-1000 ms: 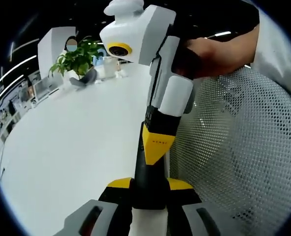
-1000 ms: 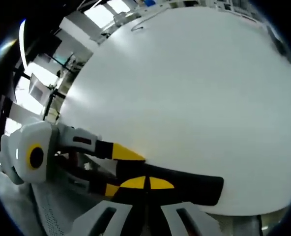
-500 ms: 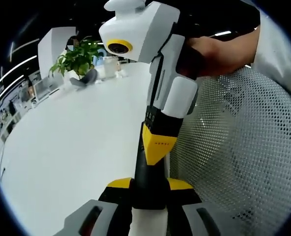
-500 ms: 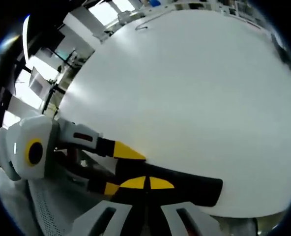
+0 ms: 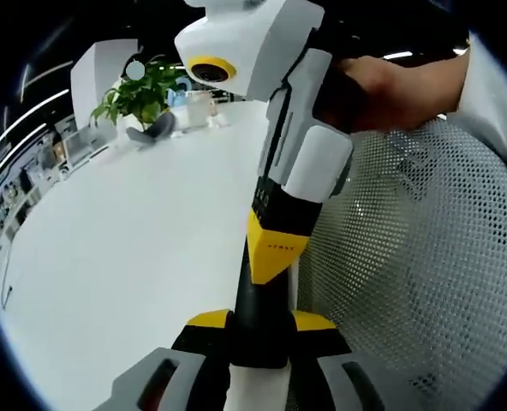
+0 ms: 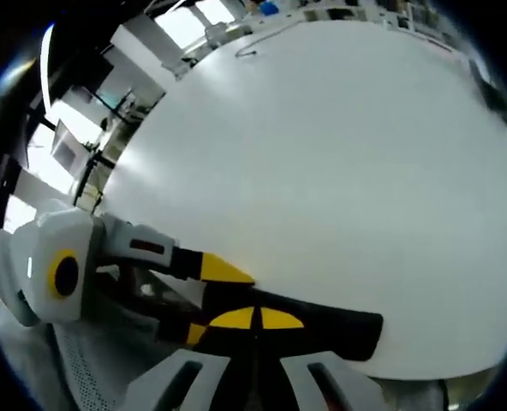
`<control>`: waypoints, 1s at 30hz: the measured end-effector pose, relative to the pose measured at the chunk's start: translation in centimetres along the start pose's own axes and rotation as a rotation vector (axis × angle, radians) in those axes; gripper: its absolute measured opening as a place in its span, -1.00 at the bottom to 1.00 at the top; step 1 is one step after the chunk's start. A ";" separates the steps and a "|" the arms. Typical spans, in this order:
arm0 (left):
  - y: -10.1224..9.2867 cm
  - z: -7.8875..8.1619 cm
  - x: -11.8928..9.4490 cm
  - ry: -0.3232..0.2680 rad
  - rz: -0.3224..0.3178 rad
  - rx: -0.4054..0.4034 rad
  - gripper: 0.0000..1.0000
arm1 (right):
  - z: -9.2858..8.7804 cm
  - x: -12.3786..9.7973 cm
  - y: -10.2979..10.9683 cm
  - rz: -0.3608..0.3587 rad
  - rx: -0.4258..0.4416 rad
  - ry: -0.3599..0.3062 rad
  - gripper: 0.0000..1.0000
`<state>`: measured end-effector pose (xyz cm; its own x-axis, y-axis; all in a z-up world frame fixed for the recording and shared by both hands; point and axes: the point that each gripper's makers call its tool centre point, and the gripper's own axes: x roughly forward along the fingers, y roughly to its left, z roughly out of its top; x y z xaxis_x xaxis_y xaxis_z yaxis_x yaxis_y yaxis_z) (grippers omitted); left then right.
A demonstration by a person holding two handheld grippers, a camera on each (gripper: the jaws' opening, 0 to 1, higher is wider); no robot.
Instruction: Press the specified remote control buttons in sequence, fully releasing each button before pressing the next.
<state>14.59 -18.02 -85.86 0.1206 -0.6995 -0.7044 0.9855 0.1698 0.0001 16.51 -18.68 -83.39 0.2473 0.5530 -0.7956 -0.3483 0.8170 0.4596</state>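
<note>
A slim black remote (image 5: 255, 300) lies lengthwise between the yellow pads of my left gripper (image 5: 260, 321), which is shut on its near end. My right gripper (image 5: 271, 248) comes down from above with its jaws together, and its yellow tip rests on the remote's top face. In the right gripper view the remote (image 6: 339, 330) runs sideways over the white table's edge, with my right gripper (image 6: 255, 318) shut and touching it. There my left gripper (image 6: 209, 300) reaches in from the left and clamps the remote's end. The buttons are hidden.
The big white table (image 5: 134, 240) stretches away to the left and ahead. A potted plant (image 5: 142, 94) and small items stand at its far end. A white mesh chair back (image 5: 408, 282) is close on the right. A person's hand (image 5: 390, 86) holds the right gripper.
Both views have shifted a little with the hands. The right gripper's tip stays on the remote, and the left gripper keeps its hold.
</note>
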 end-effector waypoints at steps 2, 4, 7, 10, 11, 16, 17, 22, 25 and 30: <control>0.0 0.0 0.0 0.004 0.001 -0.001 -0.51 | 0.7 -0.7 -0.2 -0.004 0.014 -0.045 -1.00; 0.0 0.0 0.0 0.007 0.001 -0.002 -0.51 | 1.6 -1.8 -0.4 -0.013 0.033 -0.107 -1.00; 0.0 0.0 0.0 0.014 0.000 -0.002 -0.51 | 3.5 -4.2 -1.0 -0.050 0.024 -0.253 -1.00; 0.1 -0.1 -0.1 0.020 -0.003 -0.001 -0.51 | 5.1 -6.5 -1.3 -0.099 -0.060 -0.395 -1.00; 0.1 -0.1 -0.1 0.021 -0.002 -0.001 -0.51 | 5.2 -7.0 -1.5 -0.113 -0.073 -0.409 -1.00; 0.6 -0.5 -0.5 0.028 -0.005 0.003 -0.51 | 5.4 -10.3 -2.4 -0.141 -0.031 -0.507 -1.00; 0.8 -0.7 -0.7 0.030 -0.007 -0.002 -0.51 | 5.3 -10.9 -2.6 -0.150 -0.028 -0.520 -1.00; 1.9 -1.1 -1.5 0.040 0.009 -0.010 -0.51 | 5.8 -14.6 -4.0 -0.219 -0.034 -0.644 -0.86; 2.0 -1.2 -1.6 0.042 0.008 -0.006 -0.51 | 6.2 -16.2 -4.9 -0.305 -0.075 -0.677 -0.79; 2.4 -1.5 -1.8 0.059 0.006 -0.004 -0.51 | 6.7 -17.2 -4.4 -0.314 -0.100 -0.757 -0.35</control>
<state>16.51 -15.28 -85.63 0.1189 -0.6564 -0.7450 0.9843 0.1765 0.0016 19.89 -30.72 -69.10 0.8765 0.2912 -0.3832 -0.2314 0.9531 0.1950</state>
